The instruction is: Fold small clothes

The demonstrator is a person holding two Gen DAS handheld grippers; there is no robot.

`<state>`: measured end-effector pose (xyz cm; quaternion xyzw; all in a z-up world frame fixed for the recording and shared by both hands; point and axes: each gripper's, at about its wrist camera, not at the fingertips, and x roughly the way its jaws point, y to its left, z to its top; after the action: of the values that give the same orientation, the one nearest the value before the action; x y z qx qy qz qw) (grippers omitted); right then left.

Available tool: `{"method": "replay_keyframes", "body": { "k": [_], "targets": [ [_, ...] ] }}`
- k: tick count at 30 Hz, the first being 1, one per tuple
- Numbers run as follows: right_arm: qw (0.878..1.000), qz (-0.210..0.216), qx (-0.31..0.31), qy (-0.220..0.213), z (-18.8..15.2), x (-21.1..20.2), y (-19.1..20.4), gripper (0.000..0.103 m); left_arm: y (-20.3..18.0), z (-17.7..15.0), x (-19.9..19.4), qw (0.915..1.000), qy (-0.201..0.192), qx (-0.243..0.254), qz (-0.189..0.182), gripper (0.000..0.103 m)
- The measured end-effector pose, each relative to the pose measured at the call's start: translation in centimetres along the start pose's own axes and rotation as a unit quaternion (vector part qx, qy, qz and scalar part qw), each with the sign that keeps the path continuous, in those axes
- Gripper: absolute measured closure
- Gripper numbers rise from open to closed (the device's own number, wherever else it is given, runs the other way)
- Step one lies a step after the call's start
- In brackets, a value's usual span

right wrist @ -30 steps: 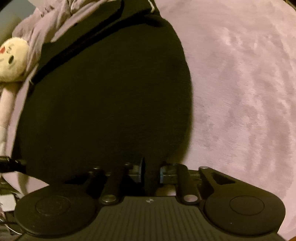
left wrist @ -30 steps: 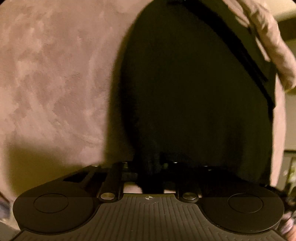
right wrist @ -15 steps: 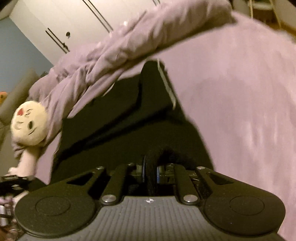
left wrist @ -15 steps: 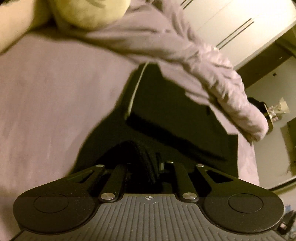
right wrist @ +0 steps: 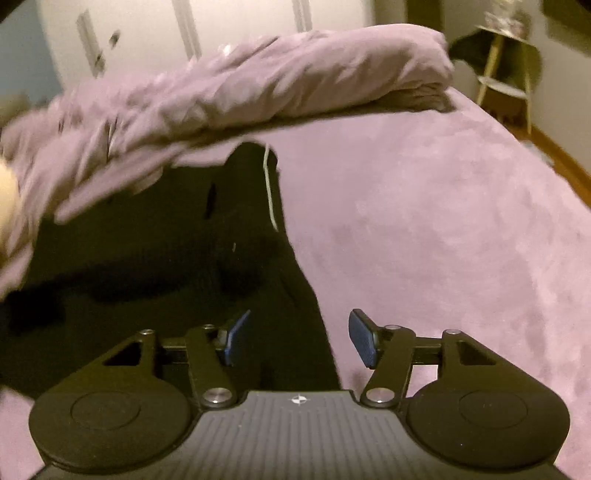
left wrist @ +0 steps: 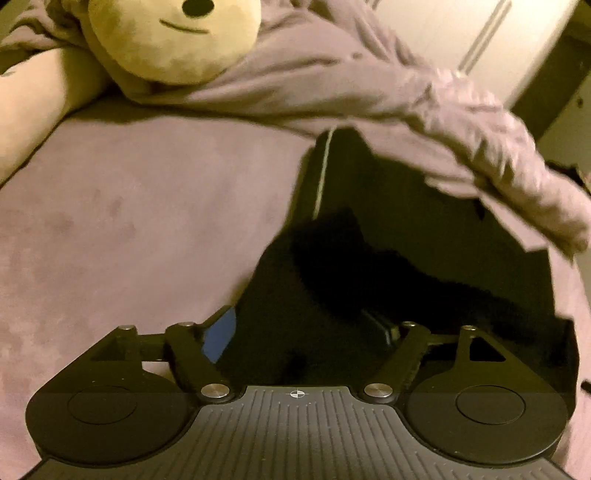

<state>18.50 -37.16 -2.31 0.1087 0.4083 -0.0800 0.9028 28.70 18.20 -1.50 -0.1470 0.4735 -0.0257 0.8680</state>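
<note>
A black garment (left wrist: 424, 236) lies on the purple bed cover (left wrist: 129, 221), with a pale cord (left wrist: 323, 173) along its far edge. My left gripper (left wrist: 306, 332) is open, its jaws spread wide, and a fold of the black cloth lies loose between them. In the right wrist view the same garment (right wrist: 147, 240) lies to the left and centre with its cord (right wrist: 269, 188). My right gripper (right wrist: 299, 336) is open, its blue pads (right wrist: 362, 341) apart over the garment's right edge, holding nothing.
A crumpled purple duvet (right wrist: 240, 85) lies across the far side, partly over the garment. A cream plush toy (left wrist: 173, 37) rests on it at the left. White wardrobe doors (right wrist: 221, 26) stand behind, and a small side table (right wrist: 506, 62) at the right.
Both grippers carried the garment's near edge forward over itself, then opened and let it go. Both cameras tilted up, so the duvet and plush toy came into view.
</note>
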Motion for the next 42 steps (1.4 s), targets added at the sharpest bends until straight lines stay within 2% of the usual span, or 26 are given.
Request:
{"method": "replay_keyframes", "body": {
  "k": [4, 6, 8, 13, 16, 20, 22, 24, 26, 33, 38, 42],
  "targets": [
    [0.999, -0.010, -0.035, 0.027, -0.5, 0.9, 0.2, 0.044, 0.5, -0.4, 1.5, 0.9992, 0.034, 0.022, 0.005, 0.023],
    [0.999, -0.010, -0.046, 0.026, 0.0, 1.5, 0.5, 0.041, 0.1, -0.1, 2.1, 0.9990, 0.030, 0.032, -0.002, 0.022],
    [0.998, -0.005, -0.063, 0.028, 0.9, 2.8, 1.2, 0.031, -0.6, 0.6, 3.1, 0.9986, 0.026, 0.046, -0.007, 0.020],
    [0.992, 0.001, -0.117, 0.054, 2.6, 6.7, 3.1, 0.029, -2.4, 2.3, 6.6, 0.9959, 0.033, 0.083, -0.012, 0.019],
    [0.991, 0.011, -0.119, 0.064, 3.2, 8.4, 3.7, 0.030, -3.0, 2.9, 8.4, 0.9944, 0.044, 0.095, -0.019, 0.022],
    [0.990, 0.026, -0.119, 0.075, 3.5, 9.4, 4.6, 0.058, -3.3, 3.2, 9.7, 0.9933, 0.055, 0.102, 0.002, 0.041],
    [0.989, 0.032, -0.121, 0.075, 3.4, 9.2, 4.8, 0.065, -3.2, 3.3, 9.7, 0.9931, 0.056, 0.103, 0.004, 0.044],
    [0.990, 0.034, -0.121, 0.071, 3.2, 9.0, 4.7, 0.067, -3.1, 3.3, 9.6, 0.9930, 0.058, 0.103, 0.006, 0.052],
    [0.990, 0.031, -0.122, 0.069, 3.0, 8.9, 4.6, 0.067, -2.9, 3.4, 9.4, 0.9931, 0.060, 0.101, 0.007, 0.056],
    [0.987, 0.005, -0.149, 0.065, 2.9, 8.6, 5.9, 0.067, -3.0, 3.4, 9.3, 0.9926, 0.064, 0.102, 0.010, 0.058],
    [0.986, -0.010, -0.162, 0.048, 2.8, 7.4, 6.4, 0.079, -2.8, 3.5, 9.2, 0.9926, 0.065, 0.103, 0.008, 0.060],
    [0.987, -0.016, -0.159, 0.034, 2.9, 6.3, 6.7, 0.081, -2.8, 3.5, 8.9, 0.9927, 0.065, 0.101, 0.007, 0.064]
  ]
}}
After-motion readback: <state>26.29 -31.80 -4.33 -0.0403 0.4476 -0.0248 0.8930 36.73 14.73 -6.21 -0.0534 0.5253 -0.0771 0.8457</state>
